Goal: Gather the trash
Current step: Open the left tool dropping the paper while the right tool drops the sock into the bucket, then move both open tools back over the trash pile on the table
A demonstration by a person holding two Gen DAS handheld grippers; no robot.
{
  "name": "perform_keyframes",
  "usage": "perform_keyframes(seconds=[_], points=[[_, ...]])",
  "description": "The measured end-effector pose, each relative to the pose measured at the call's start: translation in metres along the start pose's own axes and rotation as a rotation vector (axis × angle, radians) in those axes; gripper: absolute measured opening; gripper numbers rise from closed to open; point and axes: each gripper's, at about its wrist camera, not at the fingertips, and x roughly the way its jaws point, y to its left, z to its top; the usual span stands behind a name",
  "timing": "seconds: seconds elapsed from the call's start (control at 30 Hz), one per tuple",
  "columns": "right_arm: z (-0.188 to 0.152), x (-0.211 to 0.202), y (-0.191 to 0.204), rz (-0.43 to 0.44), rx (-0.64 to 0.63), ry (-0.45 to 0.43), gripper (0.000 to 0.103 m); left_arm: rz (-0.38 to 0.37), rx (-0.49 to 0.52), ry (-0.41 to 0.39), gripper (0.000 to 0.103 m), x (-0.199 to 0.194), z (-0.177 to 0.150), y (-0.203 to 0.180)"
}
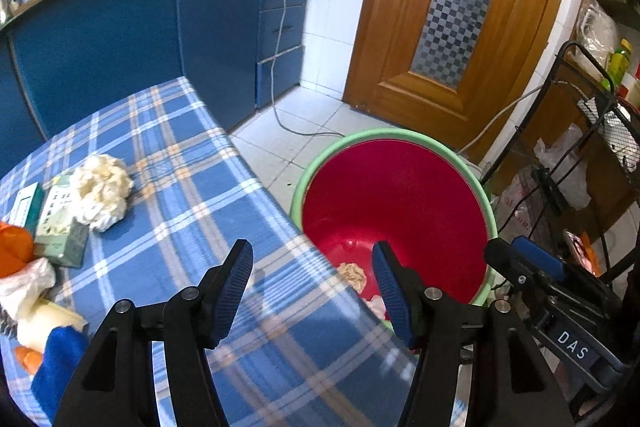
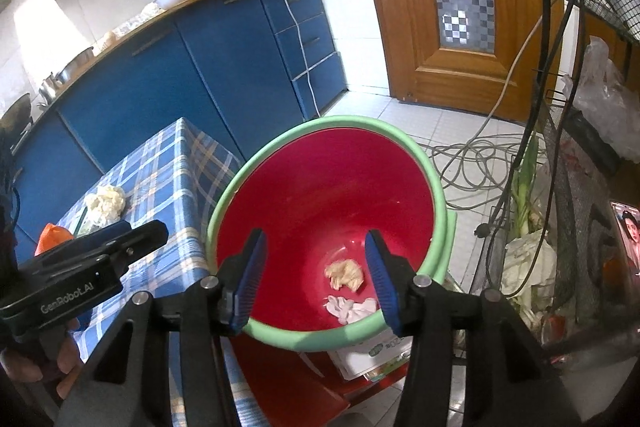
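A red basin with a green rim (image 1: 400, 135) stands beside the table with the blue plaid cloth (image 1: 192, 211). At its bottom lie a tan crumpled wad (image 2: 346, 273) and a pale pink-white wad (image 2: 348, 307). My right gripper (image 2: 315, 235) hangs open over the basin with nothing between its fingers. My left gripper (image 1: 312, 247) is open and empty above the table's edge next to the basin. On the cloth lies a white crumpled paper ball (image 1: 104, 191), and beside it green boxes (image 1: 60, 223), an orange piece (image 1: 14, 251) and clear plastic wrap (image 1: 24, 287).
Blue cabinets (image 1: 120, 39) stand behind the table and a wooden door (image 1: 452, 27) behind the basin. Cables (image 2: 472, 167) coil on the tiled floor. A black wire rack (image 2: 560, 107) with bags and vegetables stands at the right. A blue cloth (image 1: 60, 359) lies at the table's near left.
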Motion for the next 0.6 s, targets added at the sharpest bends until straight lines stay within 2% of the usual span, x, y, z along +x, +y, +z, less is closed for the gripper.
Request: perform_keyframes(seconds=[0.07,0.6], points=[[-0.001,-0.002,0.003,0.003,-0.004,-0.004,0.058,0.008,-0.005,-0.005,0.063,-0.006,-0.002,0.004],[-0.008,-0.013,0.027,0.056,-0.042,-0.001,0.059,0.07,-0.084,-0.025,0.064,-0.041,-0.022,0.047]])
